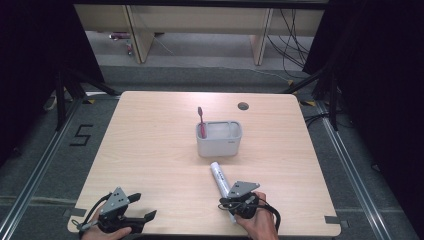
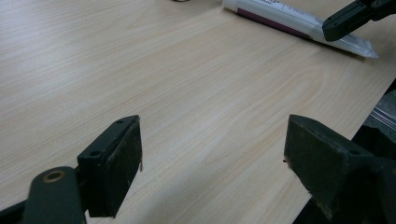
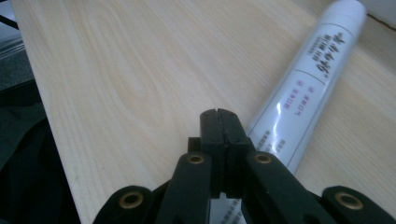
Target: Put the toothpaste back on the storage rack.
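Observation:
A white toothpaste tube [image 1: 220,177] lies on the wooden table [image 1: 150,150], its cap pointing toward a pale grey holder [image 1: 218,147]. A red toothbrush [image 1: 201,122] stands in the holder's left compartment. My right gripper [image 1: 223,202] is shut near the table's front edge, over the tube's flat tail end. In the right gripper view the jaws [image 3: 218,114] press together with nothing between them, and the tube [image 3: 308,88] runs just to their right. My left gripper [image 1: 142,206] is open at the front left, its jaws [image 2: 212,158] wide apart over bare wood. Beyond them I see the tube [image 2: 280,14] and the right gripper [image 2: 345,18].
A round cable hole [image 1: 243,106] sits at the table's far edge. The table's front edge runs just under both hands. Dark curtains flank the table, and desk legs and cables stand on the floor behind it.

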A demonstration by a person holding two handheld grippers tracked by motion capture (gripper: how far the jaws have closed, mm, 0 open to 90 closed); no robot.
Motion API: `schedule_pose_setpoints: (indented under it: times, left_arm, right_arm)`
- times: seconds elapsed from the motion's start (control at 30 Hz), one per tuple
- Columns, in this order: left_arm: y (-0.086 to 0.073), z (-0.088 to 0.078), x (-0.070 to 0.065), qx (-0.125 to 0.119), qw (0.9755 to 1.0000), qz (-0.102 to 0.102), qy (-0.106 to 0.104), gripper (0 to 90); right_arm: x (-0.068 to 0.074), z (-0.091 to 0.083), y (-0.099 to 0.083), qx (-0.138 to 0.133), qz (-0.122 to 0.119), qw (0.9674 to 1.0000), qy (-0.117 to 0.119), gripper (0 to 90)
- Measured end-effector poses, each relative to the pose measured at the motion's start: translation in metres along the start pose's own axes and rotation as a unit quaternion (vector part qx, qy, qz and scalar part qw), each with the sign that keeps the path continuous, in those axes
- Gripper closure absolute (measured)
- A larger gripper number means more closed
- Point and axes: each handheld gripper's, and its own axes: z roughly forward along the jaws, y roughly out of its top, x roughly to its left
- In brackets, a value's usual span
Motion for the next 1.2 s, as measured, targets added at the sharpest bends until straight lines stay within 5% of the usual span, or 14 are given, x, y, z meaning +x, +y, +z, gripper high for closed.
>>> schedule_pose_setpoints:
  times: [0.17, 0.2, 0.37, 1.2]
  left_arm:
    - [0.000, 0.000, 0.000, 0.000, 1.0000, 0.001, 0.001, 18.9]
    - [0.000, 0.000, 0.002, 0.010, 0.9998, 0.014, 0.006, 18.9]
    - [0.000, 0.001, -0.001, 0.003, 1.0000, 0.002, -0.001, 18.9]
    - [-0.001, 0.003, -0.001, 0.009, 0.9999, 0.004, -0.005, 19.0]
  right_arm:
    - [-0.007, -0.003, -0.002, 0.007, 0.001, 1.0000, -0.005, 90.0]
    - [-0.007, -0.004, -0.003, 0.004, 0.007, 0.9999, -0.013, 90.0]
    - [-0.013, -0.007, -0.005, 0.005, 0.017, 0.9996, -0.020, 90.0]
    - [-0.061, -0.013, -0.008, 0.012, 0.053, 0.9962, -0.068, 90.0]
